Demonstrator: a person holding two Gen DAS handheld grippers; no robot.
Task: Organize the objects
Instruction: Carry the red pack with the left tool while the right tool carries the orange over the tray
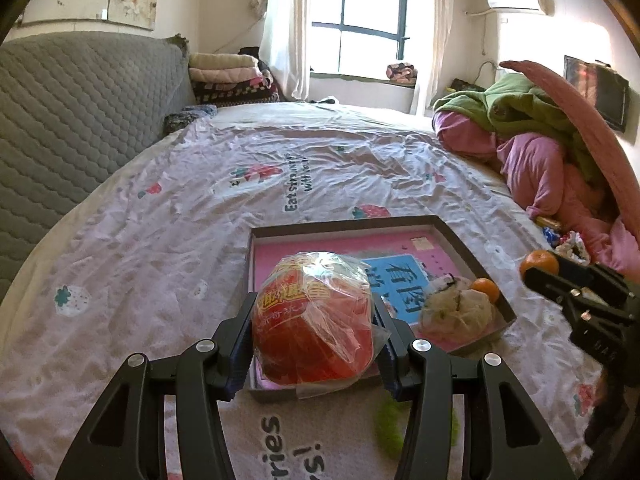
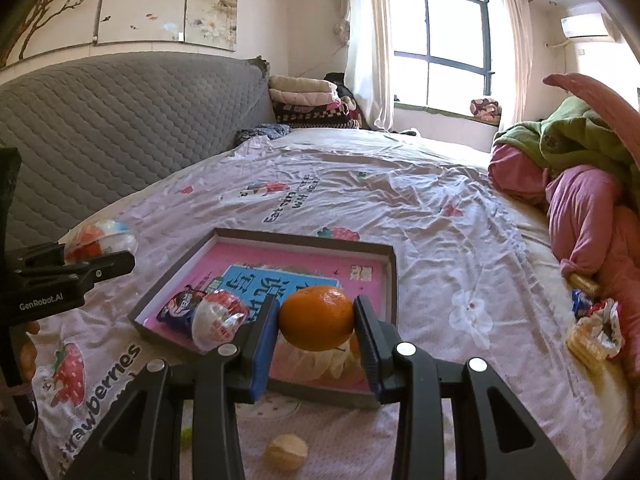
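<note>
Left wrist view: the left claw point(image 1: 314, 344) was closed on a red snack pack point(image 1: 314, 320) in clear wrap, held above the near edge of the tray point(image 1: 344, 229).
Snack pack axis: its long side ran away from the camera, over the tray; the printed yellow text faced up and to the left. Its underside was hidden.
Right wrist view: the right claw point(image 2: 317, 334) gripped an orange point(image 2: 317, 317) between its two blue pads, above the near part of the tray point(image 2: 308, 240).
Orange axis: nearly round, slightly wider from pad to pad; its stem end could not be made out.
Tray: a shallow dark-rimmed box with a pink lining and a blue printed sheet point(image 2: 256, 284), lying on the bed point(image 2: 400, 200).
In the tray: a second small orange point(image 1: 486, 289) touching a white net-wrapped thing point(image 1: 456, 308); a blue packet point(image 2: 180, 307) beside a clear-wrapped snack point(image 2: 218, 318).
On the bed: a pale peeled fruit point(image 2: 287, 451) near the camera, partly behind the claw arms; some wrappers point(image 2: 596, 328) on the right.
Hard to tell: the green fuzzy thing point(image 1: 388, 428) under the left claw, cut off by the arms.
</note>
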